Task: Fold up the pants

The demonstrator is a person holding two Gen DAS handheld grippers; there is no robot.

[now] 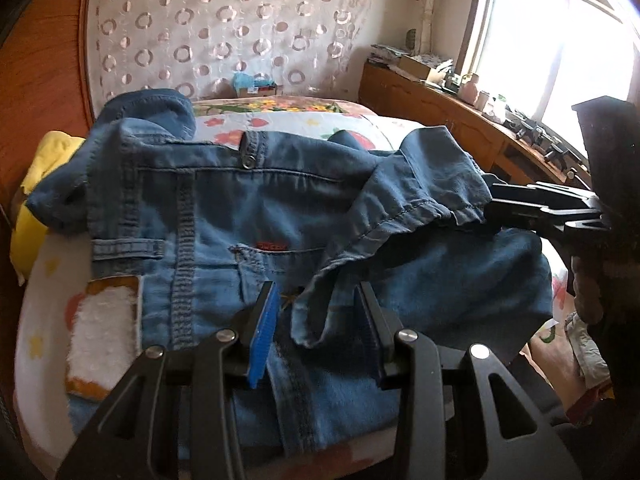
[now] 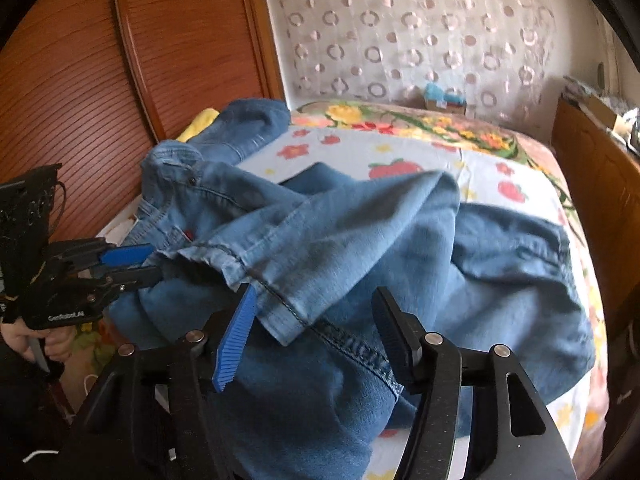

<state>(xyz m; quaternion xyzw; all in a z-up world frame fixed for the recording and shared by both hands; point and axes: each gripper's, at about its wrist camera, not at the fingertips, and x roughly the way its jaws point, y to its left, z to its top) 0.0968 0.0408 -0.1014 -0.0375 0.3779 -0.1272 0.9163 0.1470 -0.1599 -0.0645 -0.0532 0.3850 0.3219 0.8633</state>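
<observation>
Two wrist fisheyes, angled down, close over the pants (image 1: 248, 216), sharing bed (image 2: 400, 152) and curtain (image 1: 224, 20)

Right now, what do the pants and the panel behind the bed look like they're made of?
Pants: blue denim, apparently a light, soft one; matte and faded, with topstitched seams, a metal rivet button and limp drape. Panel: wood or wood veneer, reddish-brown with a slight sheen and fine horizontal ribbing; which of the two I cannot tell.

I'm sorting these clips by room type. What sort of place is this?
Most likely a home bedroom: the jeans lie on a bed with a floral bedspread, a wooden headboard stands beside it, and a cluttered wooden cabinet sits under a window.
</observation>
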